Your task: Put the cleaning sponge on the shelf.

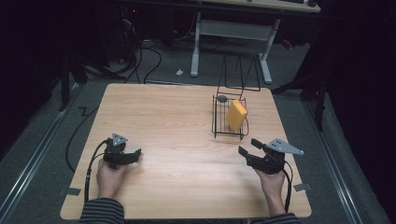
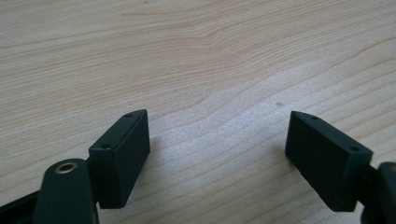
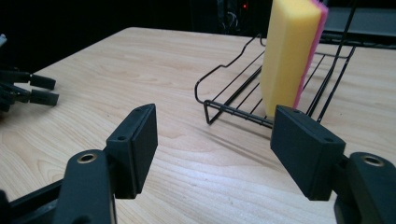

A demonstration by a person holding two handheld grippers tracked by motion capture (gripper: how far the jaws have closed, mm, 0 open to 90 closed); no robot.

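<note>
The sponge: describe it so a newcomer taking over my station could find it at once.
On the wooden table, look to the far right part for the black wire rack. The sponge stands on edge inside it, ahead of the right gripper. It is the one bright thing there: a yellow block with a pink layer on one face.

On the desk (image 1: pixel 177 121) I had the rack (image 1: pixel 229 122) at the far right, with a sponge (image 1: pixel 236 114) standing on edge in it. My right claw (image 1: pixel 249 146) sat just before the rack; my left claw (image 1: pixel 132 155) lay well apart, at the near left, over bare desk.
</note>
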